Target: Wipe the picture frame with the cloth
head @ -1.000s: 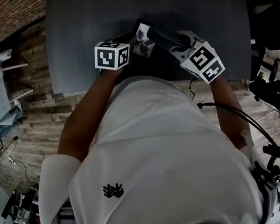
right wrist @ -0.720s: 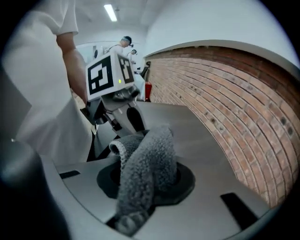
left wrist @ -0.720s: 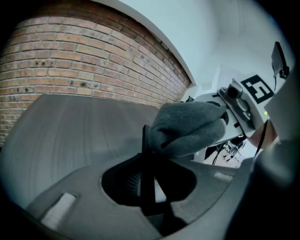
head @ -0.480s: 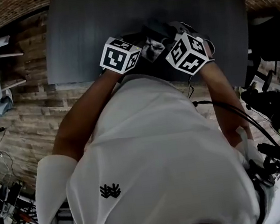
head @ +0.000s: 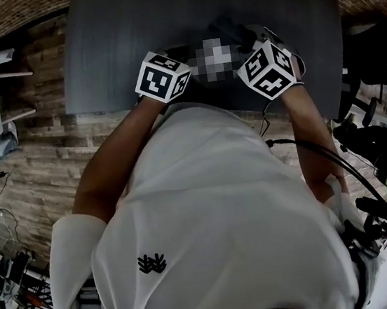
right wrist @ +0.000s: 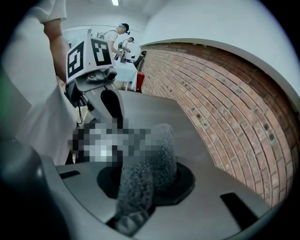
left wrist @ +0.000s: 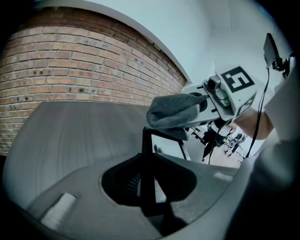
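1. We see the left hand-held gripper (left wrist: 148, 197) with its jaws drawn narrow on the thin edge of a black rectangular picture frame (left wrist: 167, 146). It holds the frame upright and nearly edge-on to its own camera.
2. The right hand-held gripper (right wrist: 140, 201) has its jaws closed on a fluffy dark grey cloth (right wrist: 157, 154). A thick fold of the cloth bulges out past the jaws.
3. In the left gripper view the cloth lies on the top edge of the frame, covering its upper corner, with the right hand-held gripper just behind it.
4. In the head view the frame sits between the two marker cubes, over the near edge of the dark grey bench (head: 127, 25) and close to the person's white shirt (head: 215, 211). We cannot tell whether its lower edge touches the bench.
5. A red brick wall (left wrist: 70, 61) runs along the far side of the bench.
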Tool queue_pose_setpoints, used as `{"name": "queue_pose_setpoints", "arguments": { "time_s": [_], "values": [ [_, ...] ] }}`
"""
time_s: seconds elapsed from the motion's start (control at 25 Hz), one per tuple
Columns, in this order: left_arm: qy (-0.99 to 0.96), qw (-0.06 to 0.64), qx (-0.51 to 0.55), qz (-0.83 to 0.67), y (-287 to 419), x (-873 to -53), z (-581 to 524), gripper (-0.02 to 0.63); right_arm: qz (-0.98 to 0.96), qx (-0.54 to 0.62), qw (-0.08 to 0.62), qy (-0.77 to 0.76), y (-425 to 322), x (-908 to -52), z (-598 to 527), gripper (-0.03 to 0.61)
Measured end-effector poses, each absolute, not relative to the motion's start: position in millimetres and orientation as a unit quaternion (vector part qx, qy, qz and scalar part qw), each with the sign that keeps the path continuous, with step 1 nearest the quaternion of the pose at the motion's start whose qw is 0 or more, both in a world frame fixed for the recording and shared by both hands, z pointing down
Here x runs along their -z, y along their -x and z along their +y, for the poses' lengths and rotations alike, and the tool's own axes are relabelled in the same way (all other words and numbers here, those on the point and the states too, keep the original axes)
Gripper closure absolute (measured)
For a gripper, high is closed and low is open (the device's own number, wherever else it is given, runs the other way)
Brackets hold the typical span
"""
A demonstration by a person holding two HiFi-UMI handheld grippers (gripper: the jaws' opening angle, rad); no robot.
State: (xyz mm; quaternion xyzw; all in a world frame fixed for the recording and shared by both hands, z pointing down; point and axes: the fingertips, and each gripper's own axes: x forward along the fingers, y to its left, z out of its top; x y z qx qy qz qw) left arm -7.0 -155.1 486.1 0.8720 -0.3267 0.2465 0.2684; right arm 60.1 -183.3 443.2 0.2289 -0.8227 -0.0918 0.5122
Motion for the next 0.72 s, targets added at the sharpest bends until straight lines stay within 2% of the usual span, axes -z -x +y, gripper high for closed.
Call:
{"name": "queue_pose_setpoints", "arguments": {
  "time_s": [0.72],
  "values": [
    [-0.855,0.309,-0.224,-0.351,26.0,-491.6,-184.9,0.538,-0.804,0.043,0.528,-0.272,-106.7,-456.2,-158.9,0.485]
  ]
}}
